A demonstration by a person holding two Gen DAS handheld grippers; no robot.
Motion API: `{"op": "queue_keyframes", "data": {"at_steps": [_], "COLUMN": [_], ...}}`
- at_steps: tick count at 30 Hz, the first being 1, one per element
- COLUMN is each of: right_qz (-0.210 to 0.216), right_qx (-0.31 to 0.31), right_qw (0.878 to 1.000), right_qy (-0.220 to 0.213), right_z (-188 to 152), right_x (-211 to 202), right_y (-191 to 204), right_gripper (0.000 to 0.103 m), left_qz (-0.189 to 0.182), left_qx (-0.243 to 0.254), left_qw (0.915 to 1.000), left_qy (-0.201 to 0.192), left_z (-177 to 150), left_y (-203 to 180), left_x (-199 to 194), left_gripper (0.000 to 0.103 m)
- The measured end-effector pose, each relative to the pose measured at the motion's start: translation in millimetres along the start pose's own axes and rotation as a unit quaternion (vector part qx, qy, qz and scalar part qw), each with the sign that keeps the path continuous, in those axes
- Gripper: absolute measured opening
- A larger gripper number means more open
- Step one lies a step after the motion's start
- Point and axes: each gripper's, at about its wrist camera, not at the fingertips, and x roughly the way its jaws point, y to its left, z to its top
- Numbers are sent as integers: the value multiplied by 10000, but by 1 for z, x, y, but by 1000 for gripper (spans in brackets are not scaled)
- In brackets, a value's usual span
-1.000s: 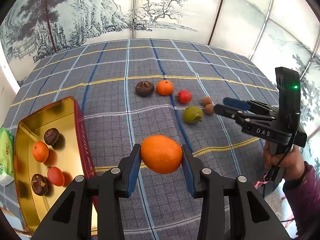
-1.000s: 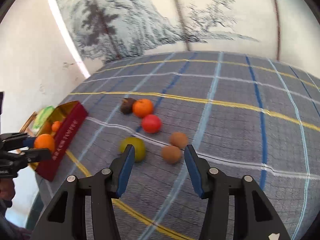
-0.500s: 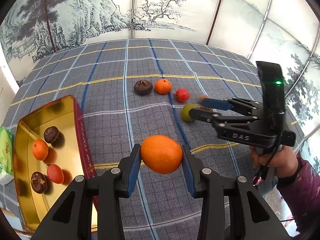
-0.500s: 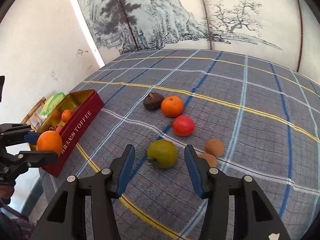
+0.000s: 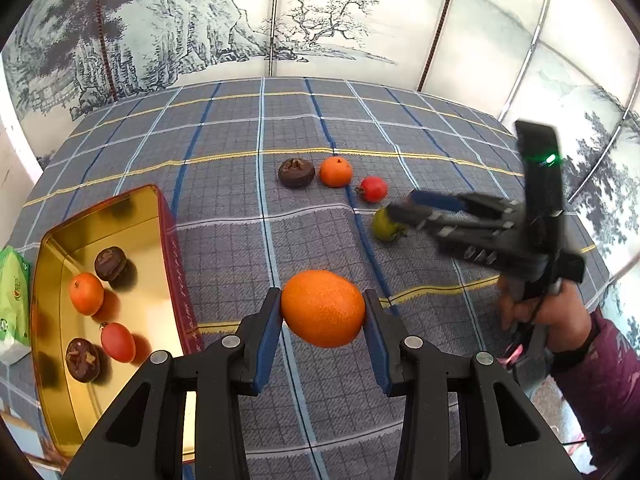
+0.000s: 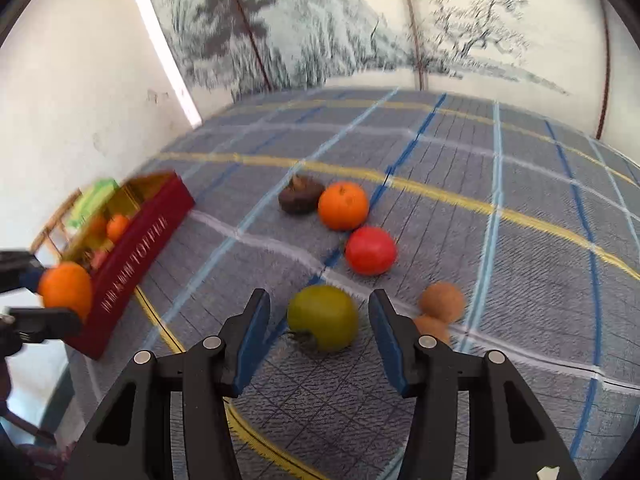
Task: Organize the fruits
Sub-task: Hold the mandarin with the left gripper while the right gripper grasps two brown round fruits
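The left gripper [image 5: 323, 312] pinches a big orange [image 5: 323, 307] above the worktop, beside the gold tin [image 5: 120, 216]. The right gripper [image 6: 318, 322] is wide open around the green fruit [image 6: 322, 316], holding nothing. The round fruit could roll away if one finger bumps it first.

right gripper [image 5: 394, 211] blurred, brown fruit [image 6: 430, 327] half-hidden

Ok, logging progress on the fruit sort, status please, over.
Left tool shut on large orange, above cloth beside tin. Right tool open, straddling green fruit. Two brown fruits crowd its right finger.
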Motion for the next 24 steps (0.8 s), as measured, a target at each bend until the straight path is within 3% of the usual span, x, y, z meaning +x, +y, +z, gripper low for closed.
{"op": "queue_keyframes", "data": {"at_steps": [8, 15, 20, 24], "right_qz": [-514, -564, -689, -794], "right_qx": [494, 472, 470, 409], "right_qw": [9974, 9968, 9953, 9946], "right_qy": [71, 325, 491, 533], "right_z": [-3, -3, -6, -5], "right_x": [-11, 5, 16, 16], "right_y": [-47, -43, -44, -45], "right_gripper": [49, 49, 39, 23], "left_qz": [-11, -7, -20, -32], "left_qx": [-24, 14, 23, 13], "left_qw": [10000, 10000, 10000, 10000], "left_qy": [-16, 24, 28, 27], "left_z": [0, 0, 0, 0], "left_y": [1, -2, -3, -3], "left_x": [-1, 2, 3, 2], "left_gripper": [41, 41, 41, 41]}}
